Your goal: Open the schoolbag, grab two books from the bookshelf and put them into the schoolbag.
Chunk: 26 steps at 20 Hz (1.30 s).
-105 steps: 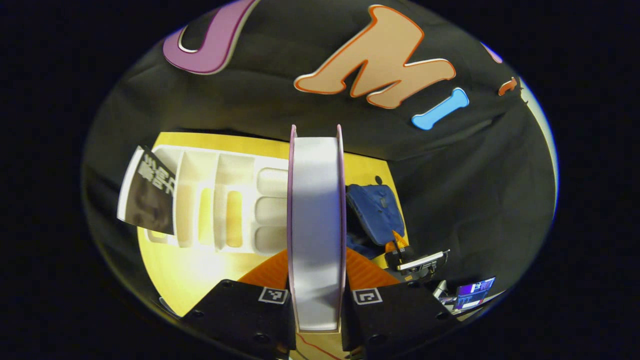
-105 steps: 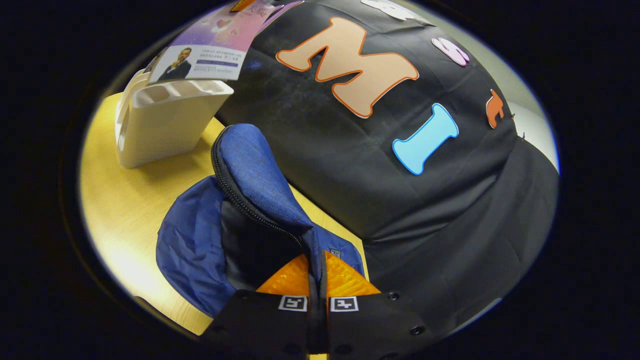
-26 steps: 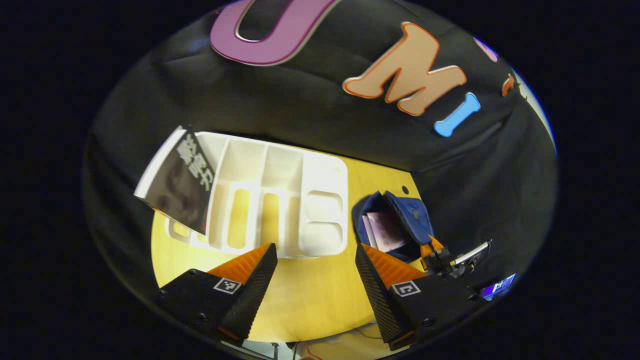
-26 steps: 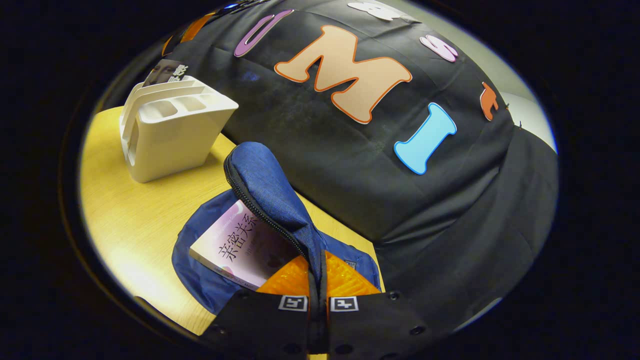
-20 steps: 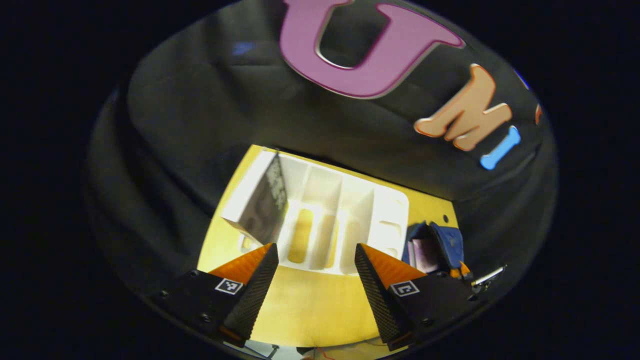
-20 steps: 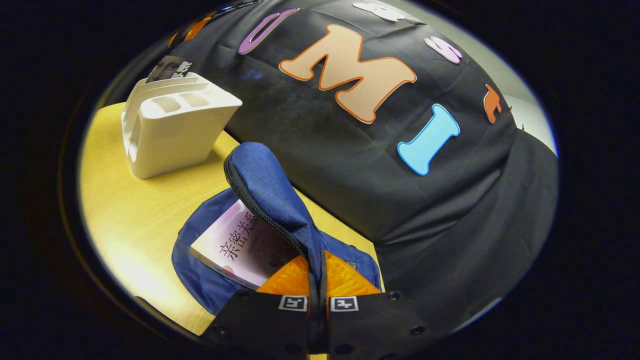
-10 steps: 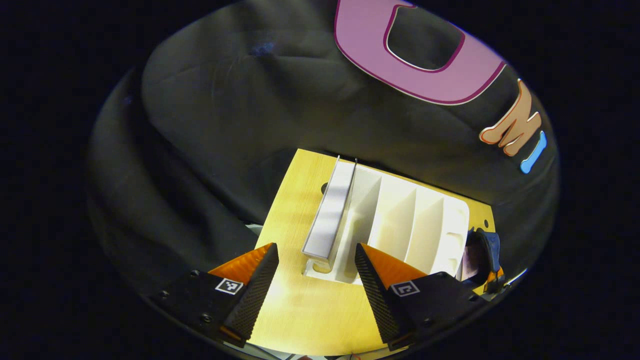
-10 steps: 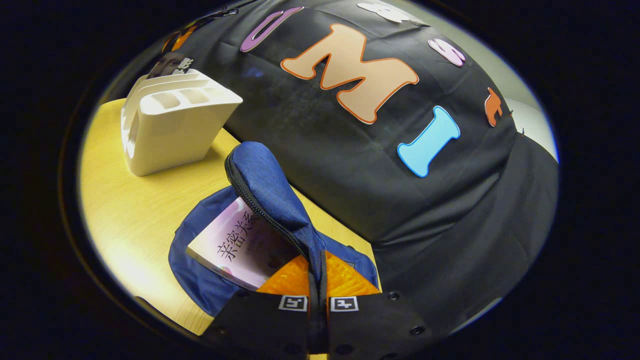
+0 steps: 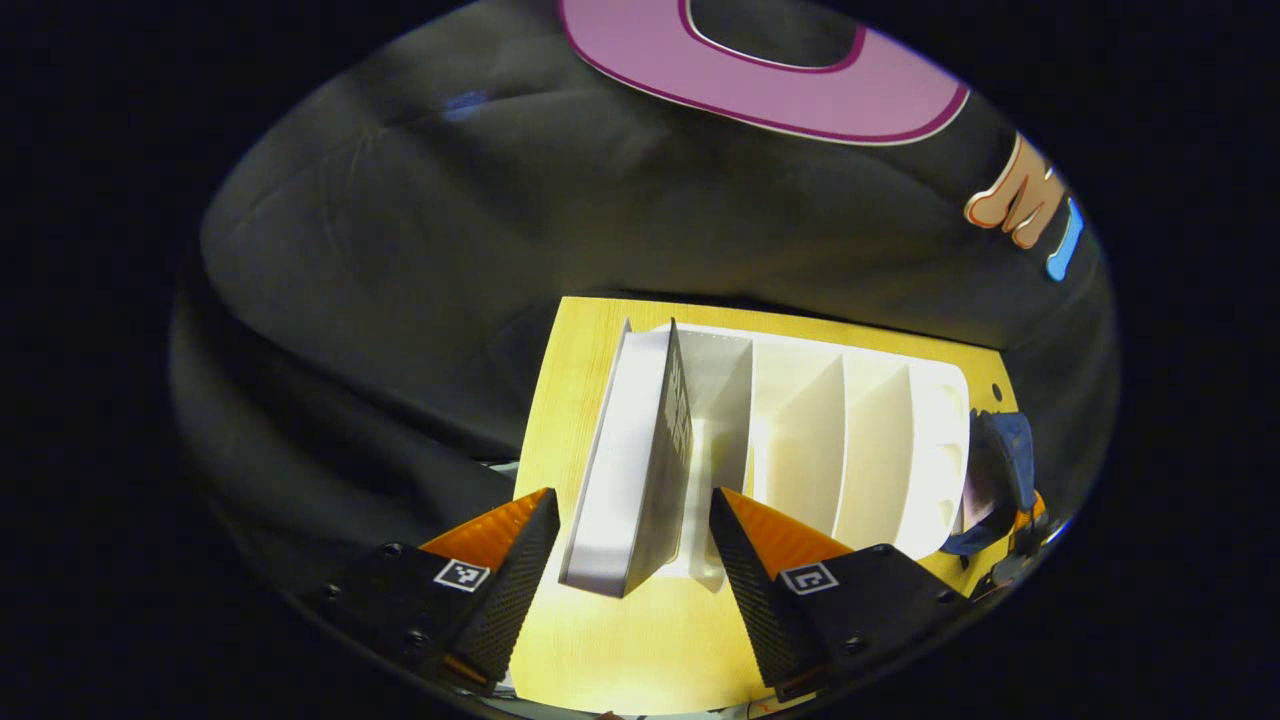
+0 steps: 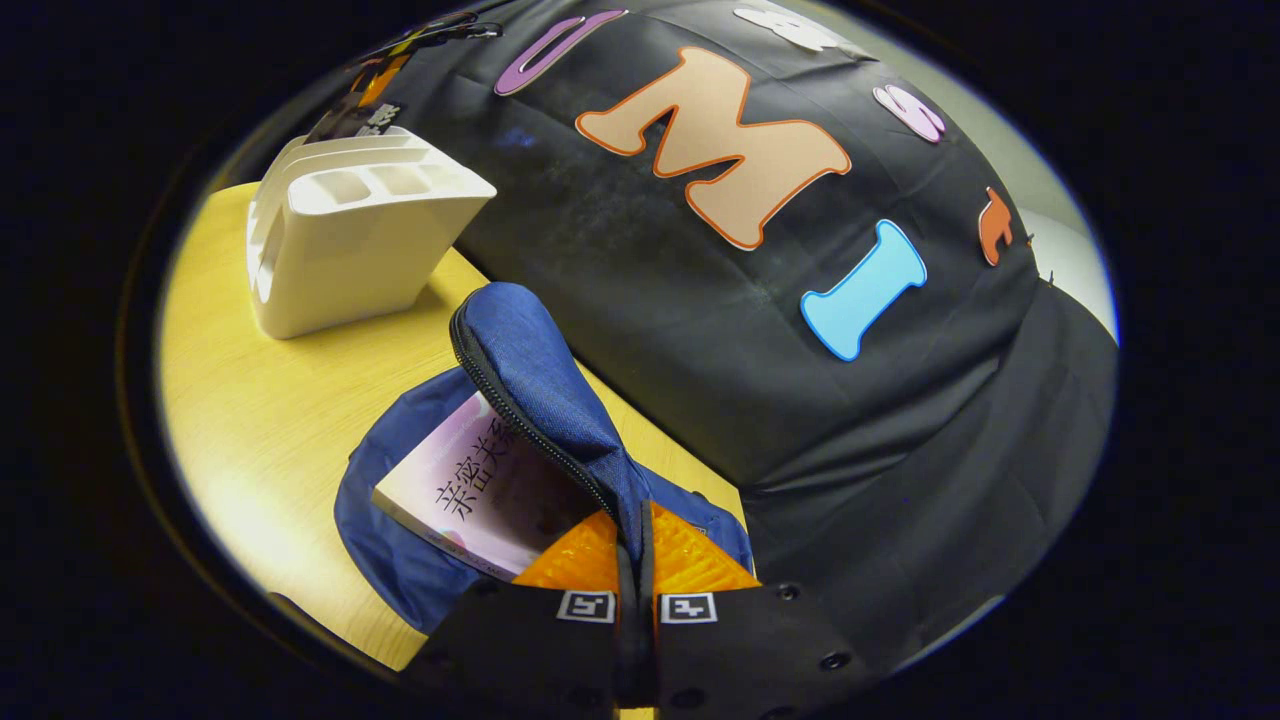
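In the left gripper view a grey-covered book (image 9: 640, 470) stands in the leftmost slot of the white bookshelf (image 9: 860, 430). My left gripper (image 9: 632, 545) is open, one finger on each side of the book's near edge, not pressing it. The blue schoolbag (image 10: 520, 400) lies open on the table in the right gripper view, with a pink book (image 10: 465, 490) sticking out of its mouth. My right gripper (image 10: 638, 560) is shut on the schoolbag's zippered flap and holds it up. The schoolbag (image 9: 995, 480) also appears at the far right of the left gripper view.
The white bookshelf (image 10: 350, 235) stands at the far left of the yellow wooden table (image 10: 250, 420), with the grey book's top just behind it. The black cloth wall runs close behind the bookshelf and the schoolbag.
The pink book left my left gripper and now lies in the schoolbag. My left gripper opened, swung left along the bookshelf and came down around the grey book. The right gripper kept holding the flap.
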Each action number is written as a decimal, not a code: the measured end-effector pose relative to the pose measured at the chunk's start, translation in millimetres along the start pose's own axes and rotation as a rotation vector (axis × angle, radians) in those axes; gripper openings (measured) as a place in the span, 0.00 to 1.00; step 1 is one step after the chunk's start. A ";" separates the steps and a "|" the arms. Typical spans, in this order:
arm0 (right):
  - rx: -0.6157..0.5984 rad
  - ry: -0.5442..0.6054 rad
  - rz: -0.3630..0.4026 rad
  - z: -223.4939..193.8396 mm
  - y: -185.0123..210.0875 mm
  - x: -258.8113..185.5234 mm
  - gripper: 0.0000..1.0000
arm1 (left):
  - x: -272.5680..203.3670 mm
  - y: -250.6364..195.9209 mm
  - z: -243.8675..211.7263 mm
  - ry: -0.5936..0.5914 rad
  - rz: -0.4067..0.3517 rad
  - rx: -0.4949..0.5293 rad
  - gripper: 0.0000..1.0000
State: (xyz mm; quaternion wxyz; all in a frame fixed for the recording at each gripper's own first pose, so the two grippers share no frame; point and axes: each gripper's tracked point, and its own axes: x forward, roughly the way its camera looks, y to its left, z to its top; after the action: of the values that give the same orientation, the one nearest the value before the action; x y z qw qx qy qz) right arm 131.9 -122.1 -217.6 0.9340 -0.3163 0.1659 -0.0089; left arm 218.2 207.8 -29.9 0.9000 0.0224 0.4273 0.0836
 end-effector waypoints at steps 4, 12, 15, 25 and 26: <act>-0.007 0.002 0.000 0.5 0.1 -0.3 0.05 | 17.1 -7.1 1.7 0.084 0.015 0.047 0.82; -0.014 0.009 -0.007 -0.3 0.8 -1.3 0.05 | 36.5 -39.1 -10.3 0.180 -0.015 0.092 0.38; -0.017 0.011 -0.009 -0.1 0.9 -2.0 0.03 | 42.3 -34.7 -14.6 0.217 0.012 0.088 0.37; -0.029 0.010 -0.004 0.3 3.5 -1.8 0.03 | 31.4 -36.4 -23.1 0.280 0.099 -0.005 0.31; -0.027 0.010 -0.004 0.5 3.1 -1.7 0.01 | 27.5 -36.7 -22.0 0.288 0.101 -0.004 0.30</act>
State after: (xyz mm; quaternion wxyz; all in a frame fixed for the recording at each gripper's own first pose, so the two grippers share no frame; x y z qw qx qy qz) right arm 130.2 -119.1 -218.6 0.9288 -0.3293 0.1699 -0.0098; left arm 223.2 175.7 -69.0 0.8241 0.0300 0.5501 0.1320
